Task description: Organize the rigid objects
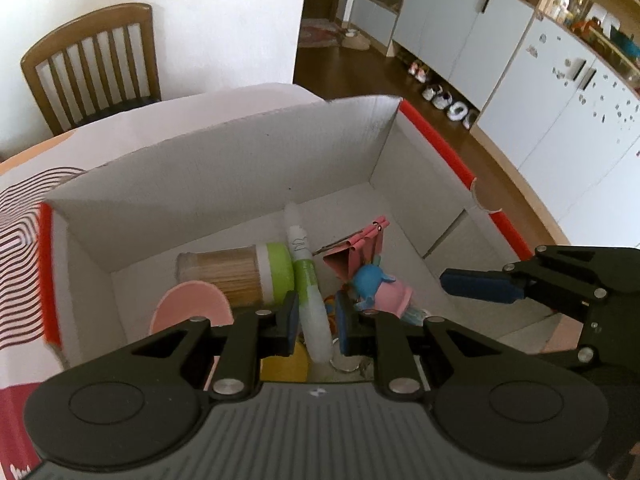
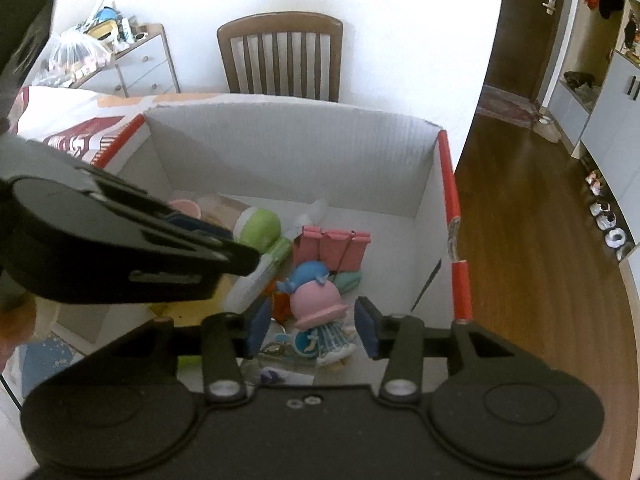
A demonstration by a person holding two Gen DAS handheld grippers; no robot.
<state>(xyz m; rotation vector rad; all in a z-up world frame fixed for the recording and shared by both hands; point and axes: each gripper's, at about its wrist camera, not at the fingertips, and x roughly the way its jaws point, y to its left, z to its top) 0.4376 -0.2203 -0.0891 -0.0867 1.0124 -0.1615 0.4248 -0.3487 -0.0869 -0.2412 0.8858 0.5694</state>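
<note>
A white cardboard box [image 1: 224, 168] with red edges holds several small things. Inside lie a toothpick jar [image 1: 236, 276] with a green lid, a pink dish [image 1: 192, 308], a white and green tube [image 1: 310, 292], pink binder clips [image 1: 356, 252] and a blue and pink doll [image 1: 376, 288]. My left gripper [image 1: 317, 326] hangs over the box with the tube between its jaws, seemingly shut on it. My right gripper [image 2: 312, 330] is open above the doll [image 2: 316, 304], jaws either side, not touching. The right gripper also shows in the left wrist view [image 1: 480, 286].
A wooden chair [image 2: 280, 58] stands behind the table by the white wall. The box's far wall [image 2: 288, 148] rises high. A patterned cloth [image 1: 20, 216] covers the table to the left. Wood floor [image 2: 540, 240] and white cabinets [image 1: 560, 92] lie to the right.
</note>
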